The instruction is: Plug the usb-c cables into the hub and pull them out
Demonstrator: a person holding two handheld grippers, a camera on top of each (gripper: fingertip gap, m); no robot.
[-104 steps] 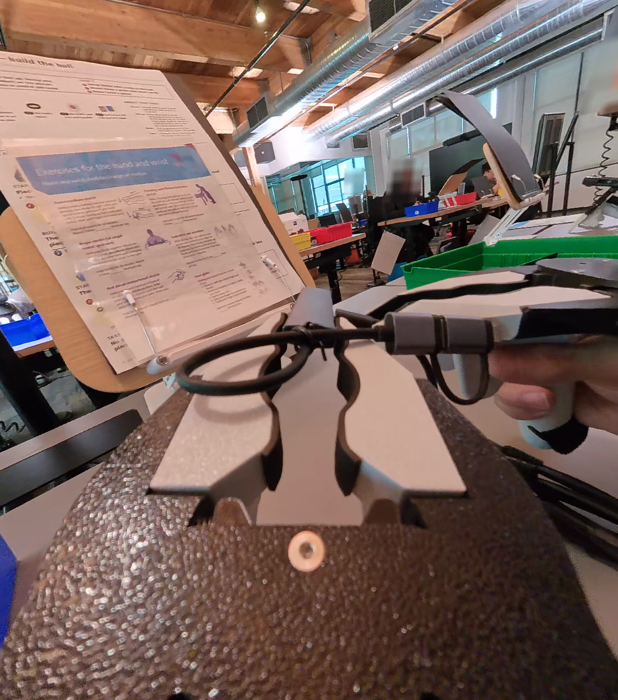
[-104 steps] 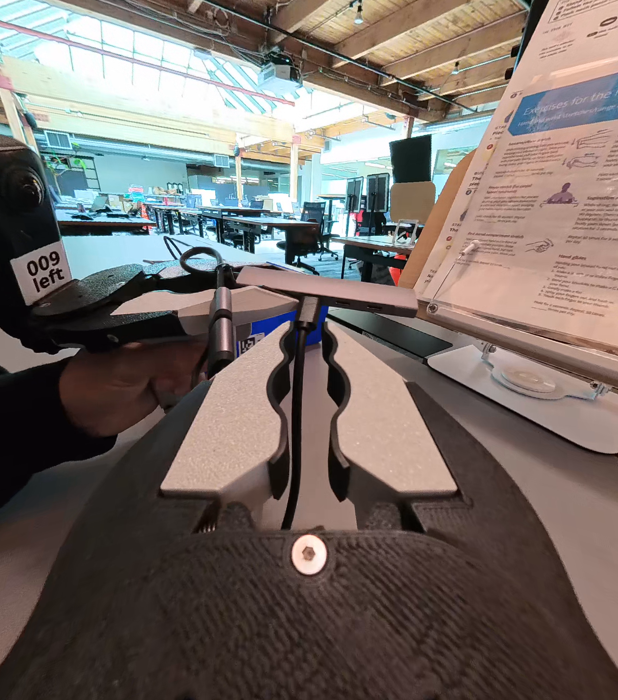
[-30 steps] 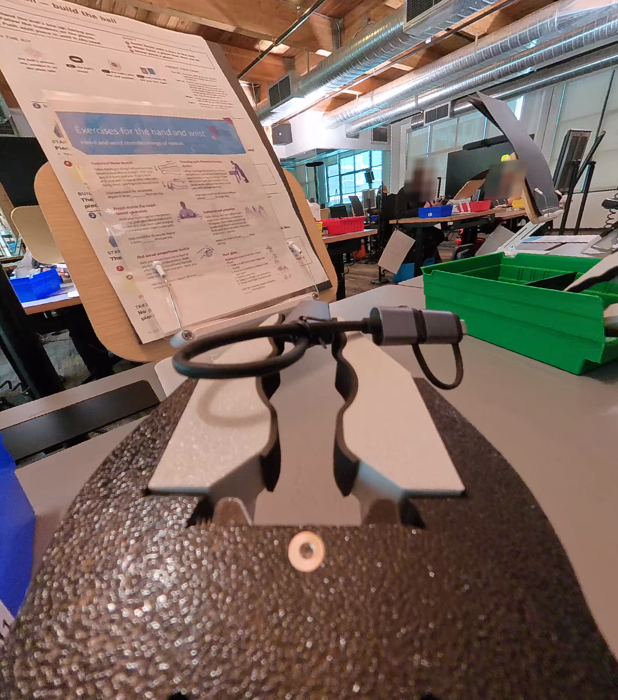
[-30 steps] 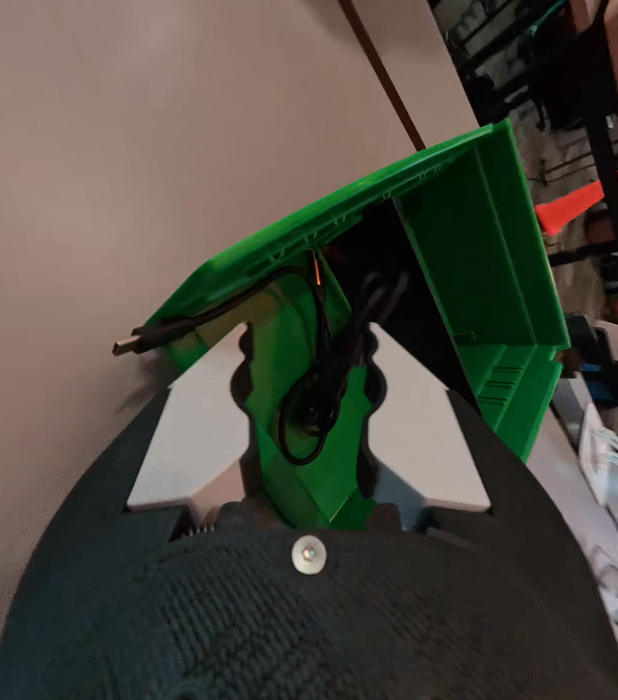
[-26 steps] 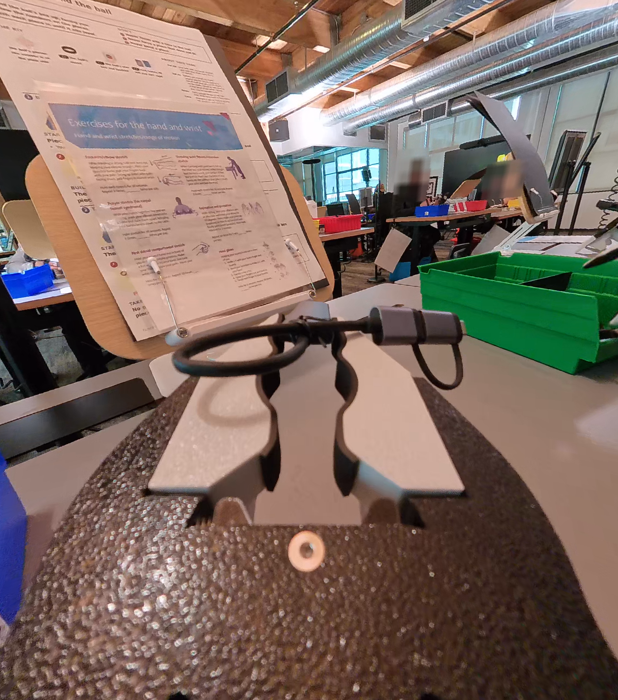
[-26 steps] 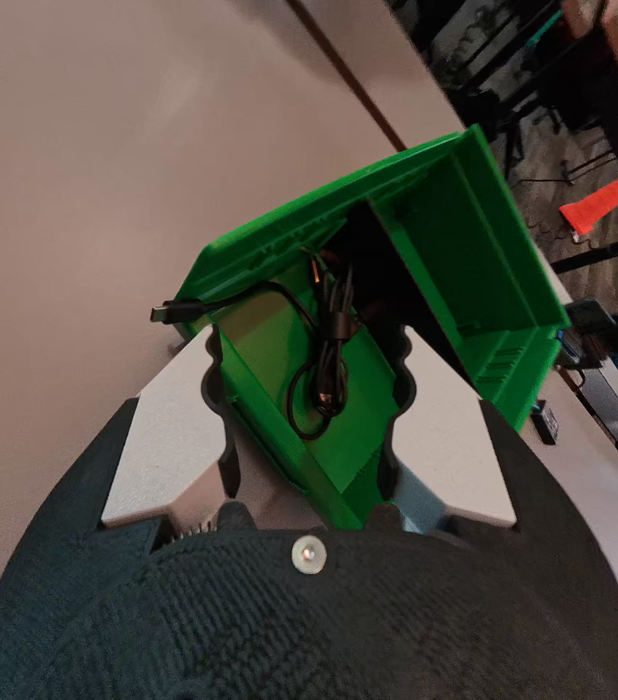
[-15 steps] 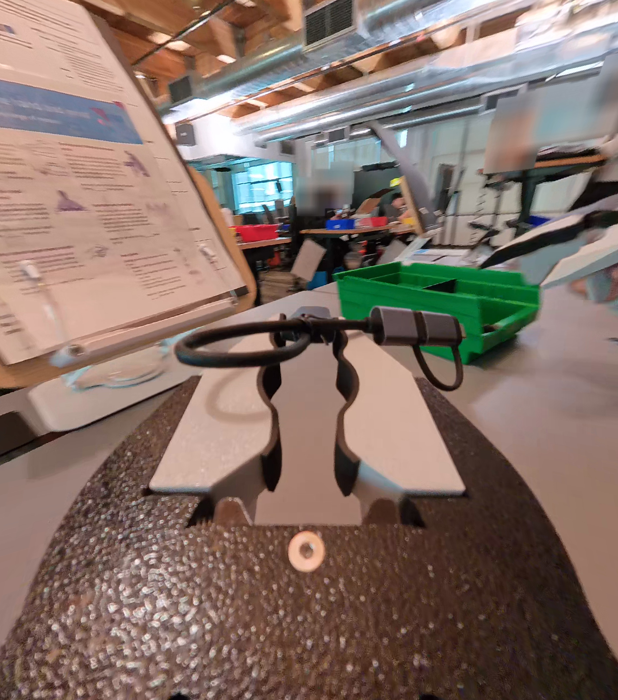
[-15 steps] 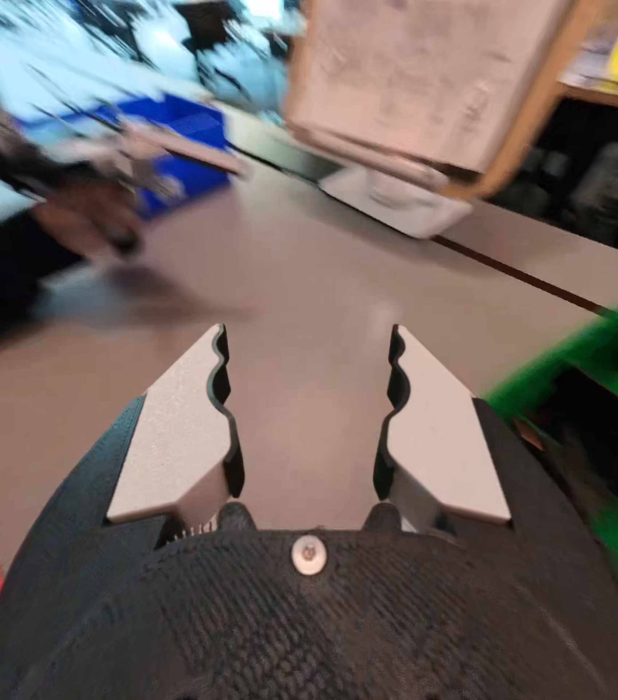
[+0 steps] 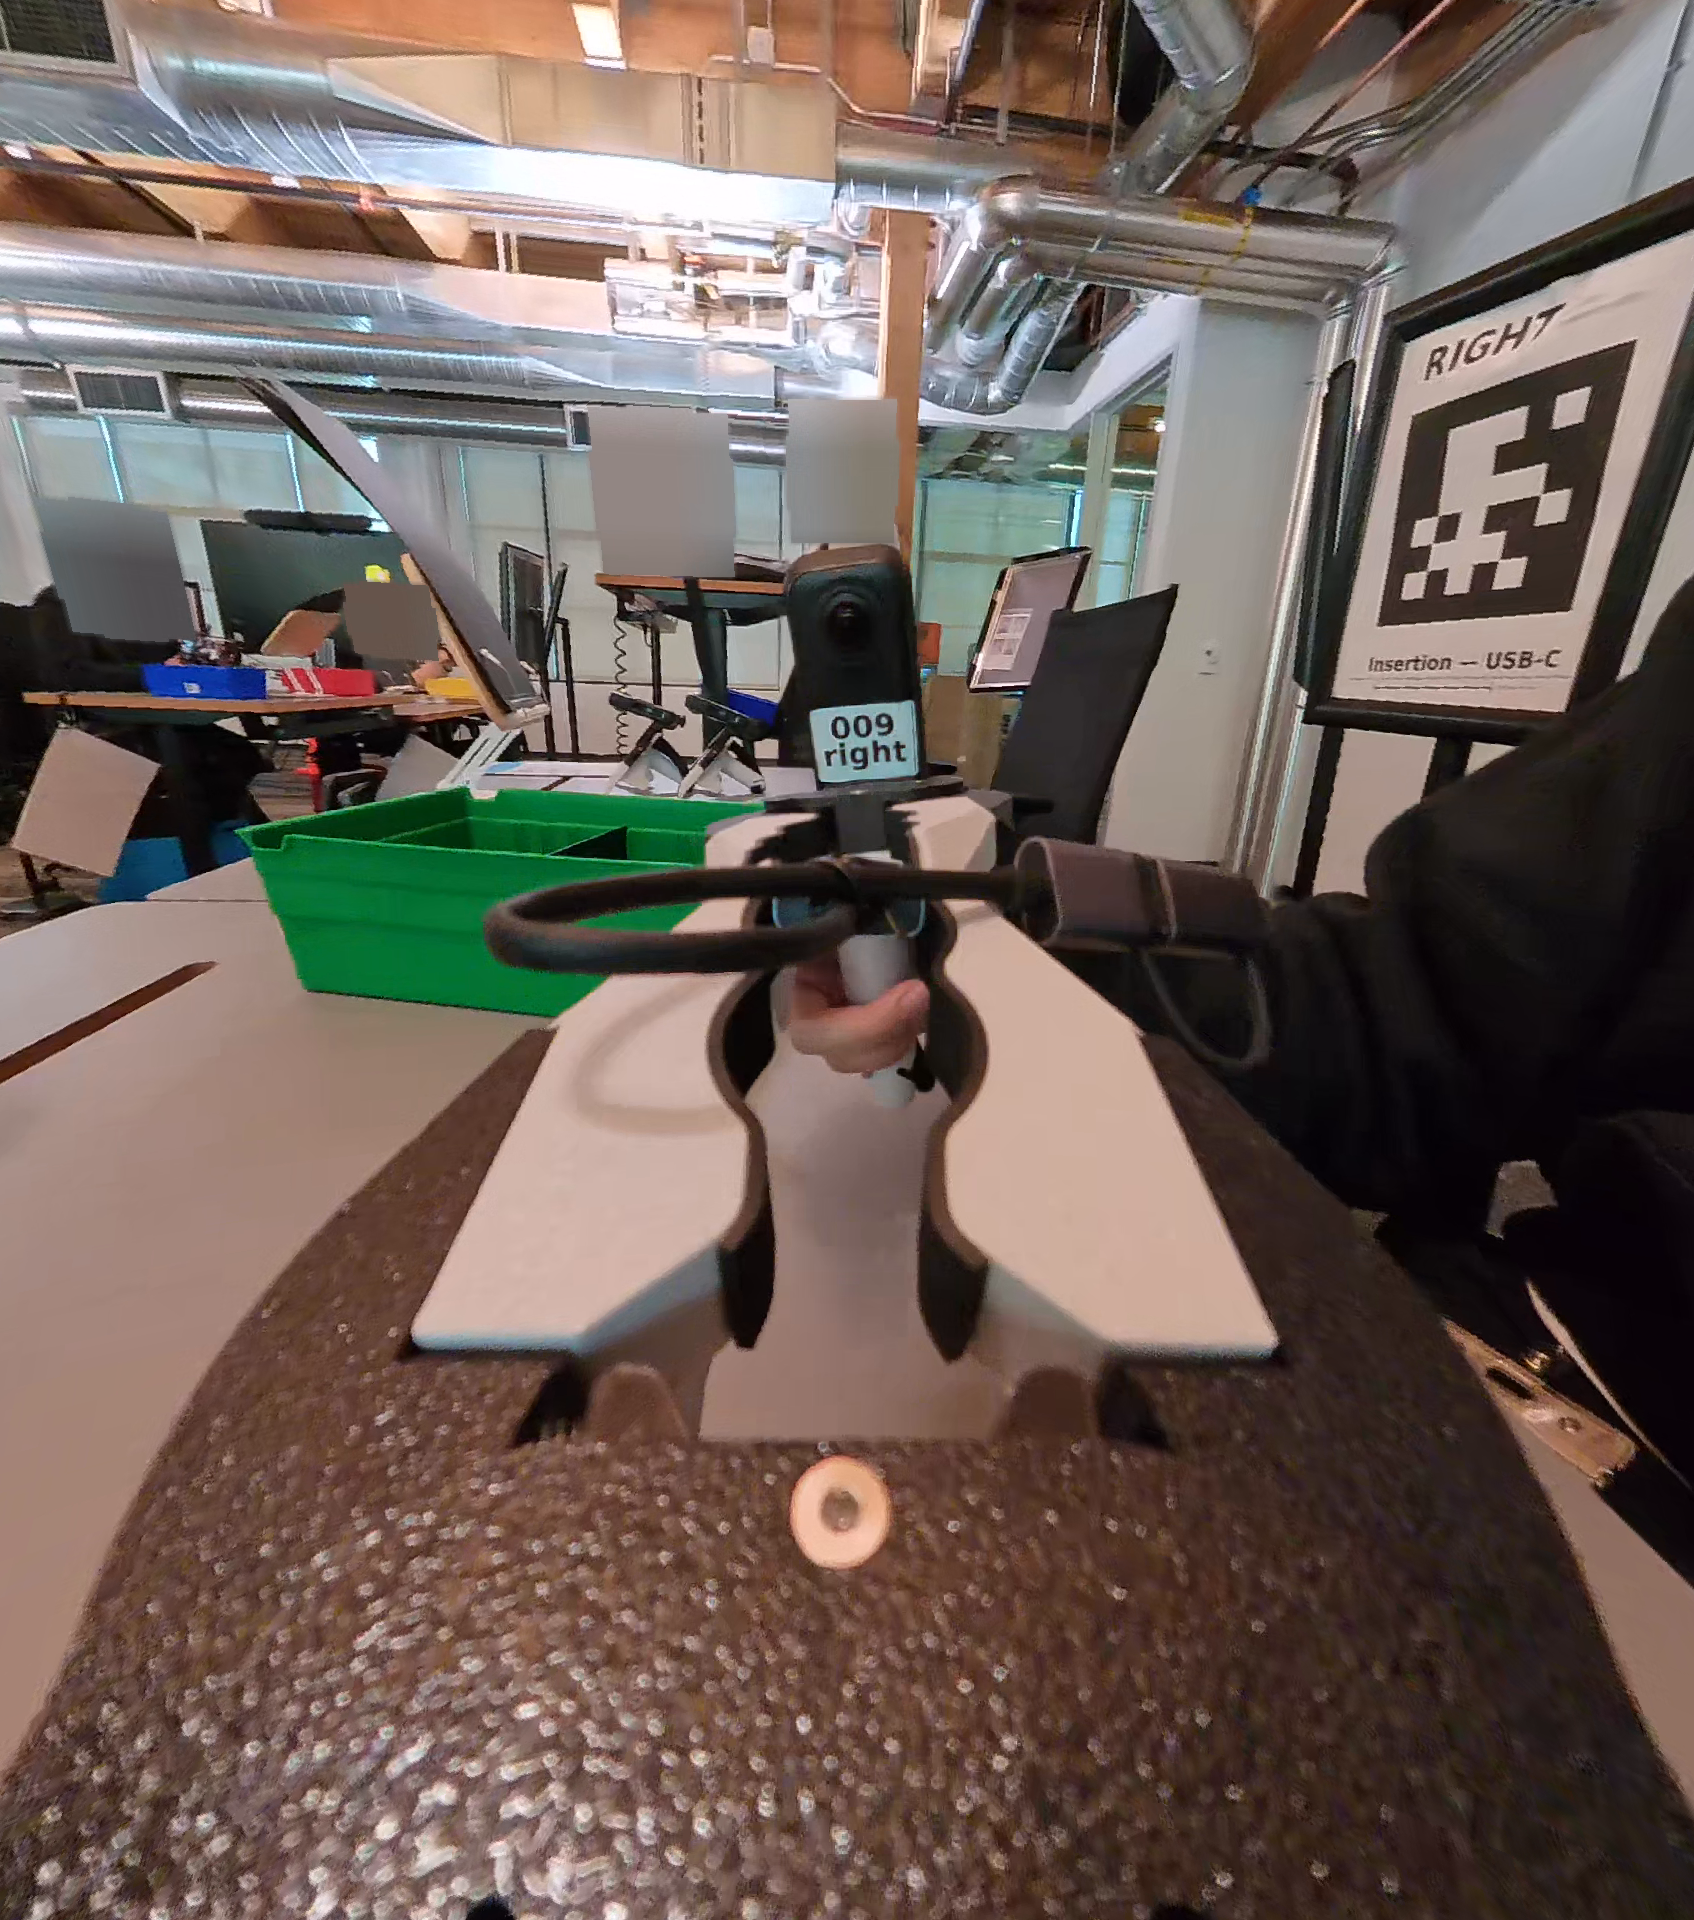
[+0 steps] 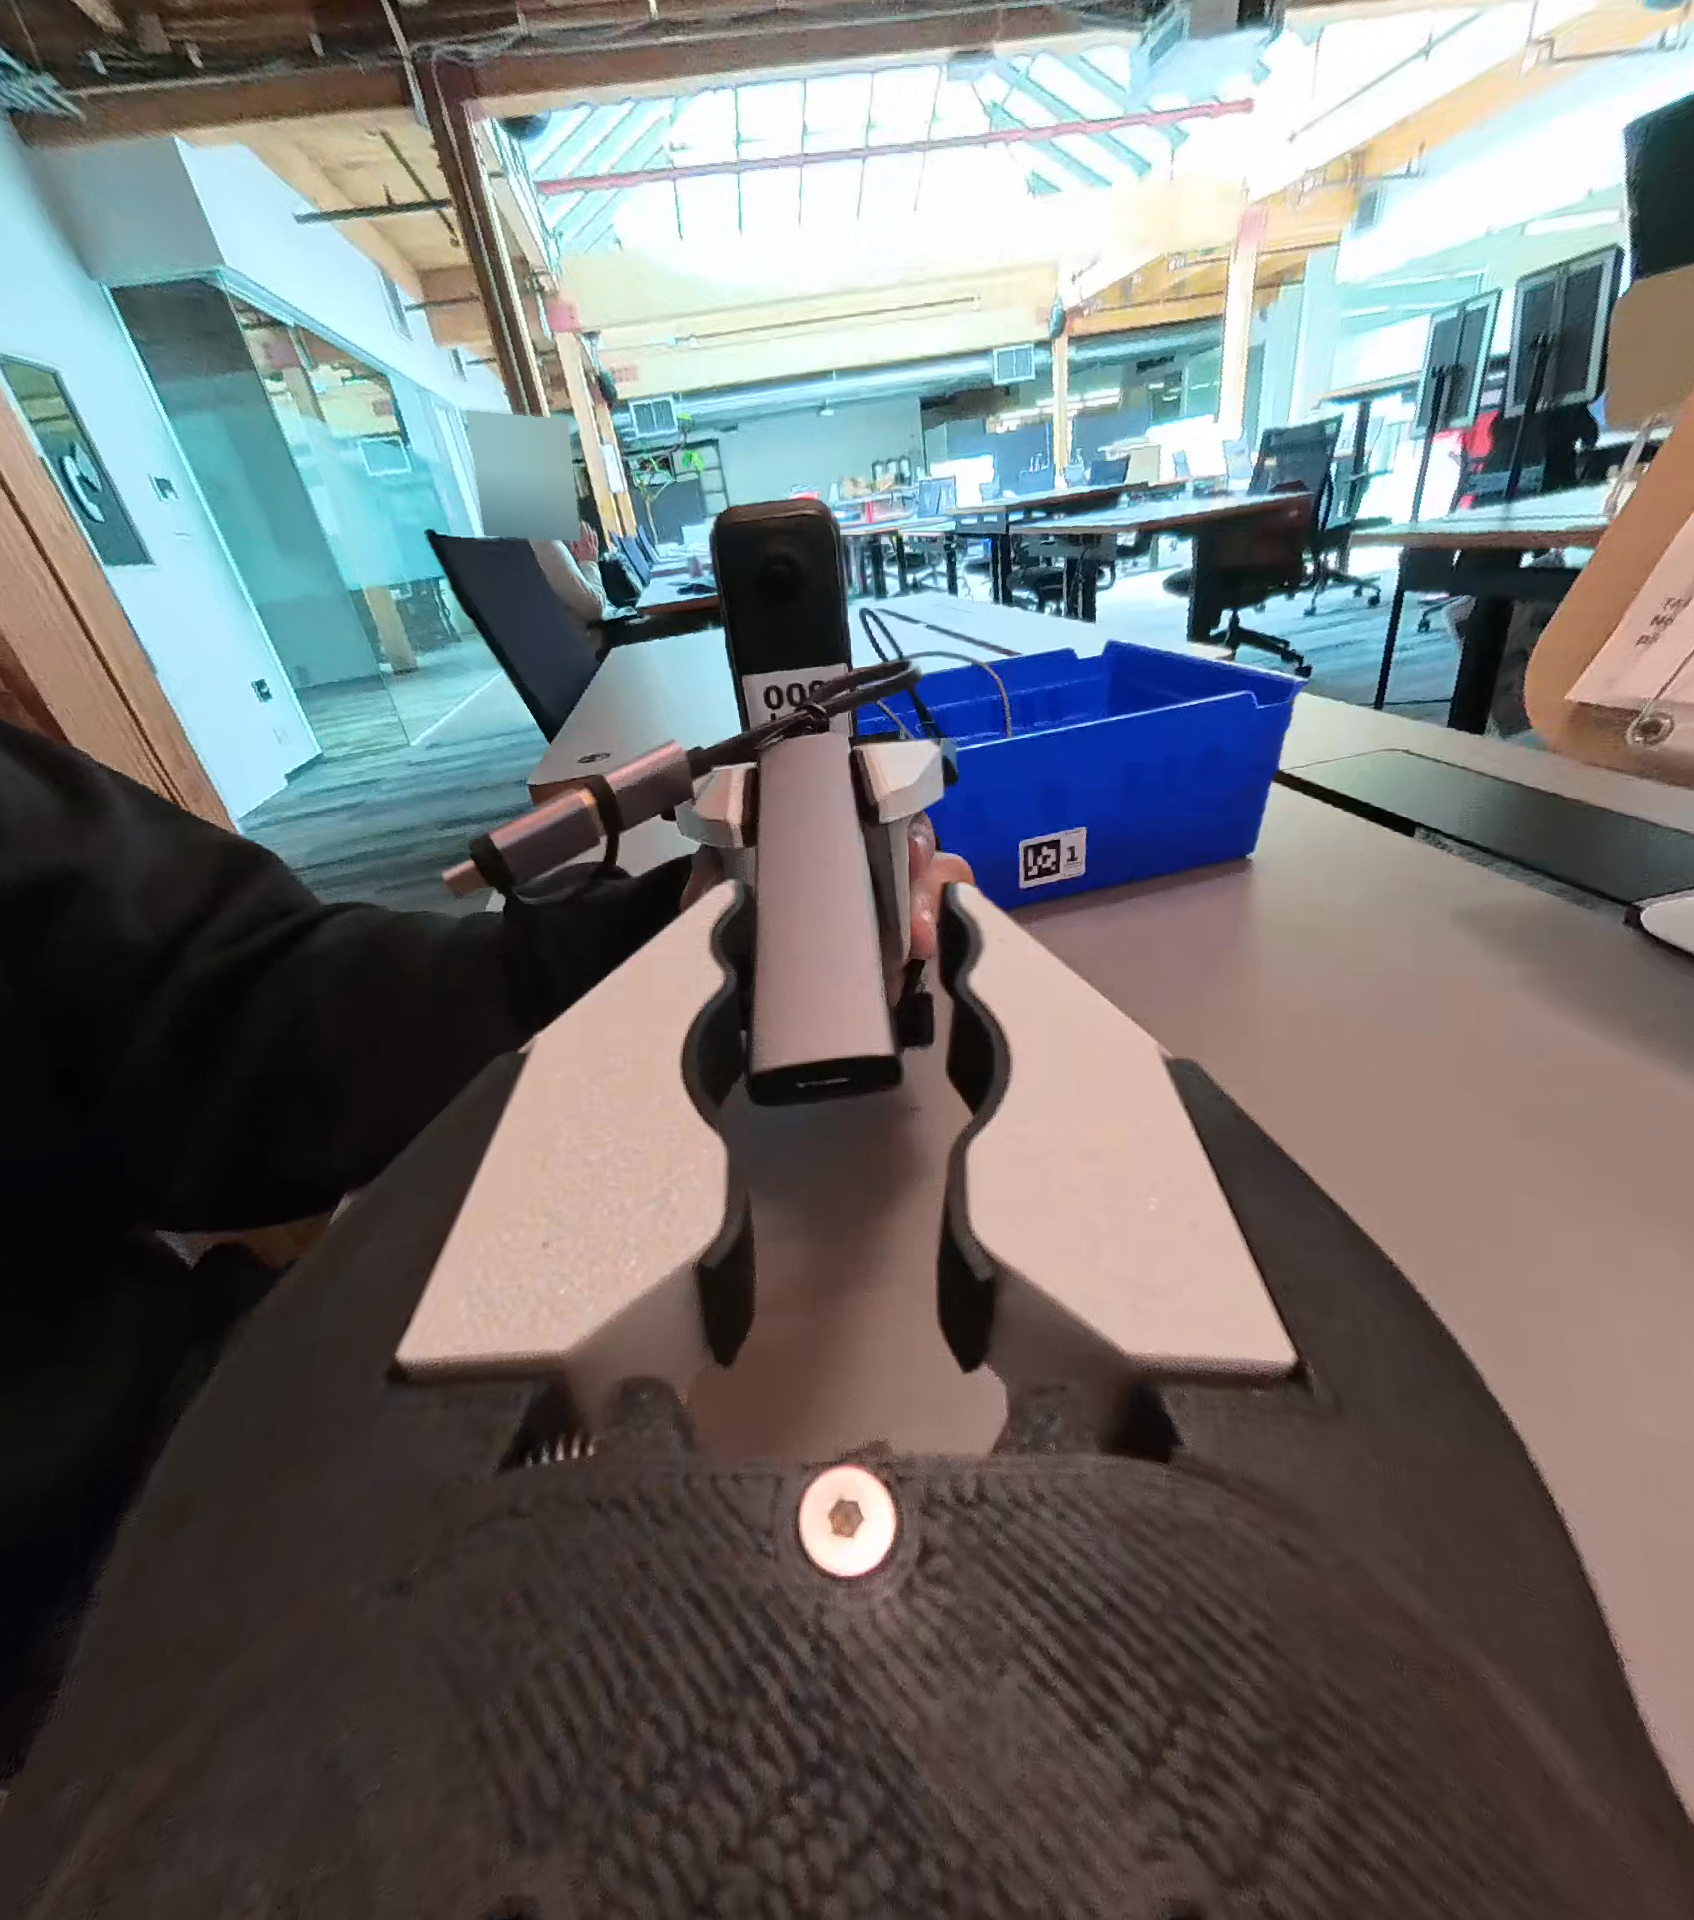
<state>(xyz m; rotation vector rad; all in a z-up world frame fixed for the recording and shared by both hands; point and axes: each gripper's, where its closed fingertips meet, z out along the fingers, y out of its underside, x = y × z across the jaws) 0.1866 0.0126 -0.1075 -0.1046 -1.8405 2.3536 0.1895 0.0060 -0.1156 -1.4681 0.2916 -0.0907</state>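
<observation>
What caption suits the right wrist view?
Left gripper holds a grey hub toward the open right gripper, blue bin behind.

The hub (image 10: 819, 914) looks like smooth brushed metal, grey with a soft sheen and a glossy black end cap. Its short cable (image 9: 656, 925) is matt black rubbery stuff, and the plug housing (image 9: 1123, 899) has that same satin grey metal look. The left gripper (image 9: 843, 920) body is rough, pebbly dark plastic that glints, while the right gripper (image 10: 838, 935) body is a finer ribbed matt black print. Both have grainy pale grey finger plates. The green bin (image 9: 469, 883) and blue bin (image 10: 1123, 769) are glossy moulded plastic. The table (image 9: 95, 1195) is smooth and matt.
</observation>
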